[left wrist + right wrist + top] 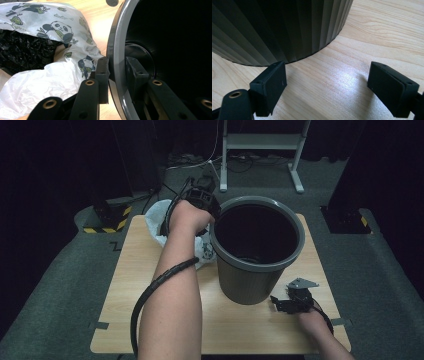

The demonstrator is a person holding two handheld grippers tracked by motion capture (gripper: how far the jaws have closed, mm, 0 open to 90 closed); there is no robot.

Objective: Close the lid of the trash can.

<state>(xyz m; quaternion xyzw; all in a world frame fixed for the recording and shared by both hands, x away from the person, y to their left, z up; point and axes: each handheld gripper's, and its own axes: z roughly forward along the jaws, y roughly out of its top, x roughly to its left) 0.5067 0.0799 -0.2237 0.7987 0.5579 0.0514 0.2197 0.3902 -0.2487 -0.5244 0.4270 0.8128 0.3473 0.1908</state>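
A grey ribbed bin (247, 282) stands upright on the wooden table (150, 320), its dark inside showing. My left gripper (214, 216) reaches over the bin's far-left edge. In the left gripper view it (117, 65) straddles the bin's rim (115, 45), one pad outside and one inside, both pressed against it. A white panda-print plastic bag (50, 82), with crumpled black plastic (25, 50) inside, lies just left of the bin (155, 220). My right gripper (278, 304) rests low on the table at the bin's front-right foot, open (329, 80), with bare wood between its pads.
A white metal stand (260, 142) is on the carpet behind the table. Yellow-and-black striped bases (107, 220) sit on the floor at the far left and right. A ribbed cable (150, 292) trails along the left forearm.
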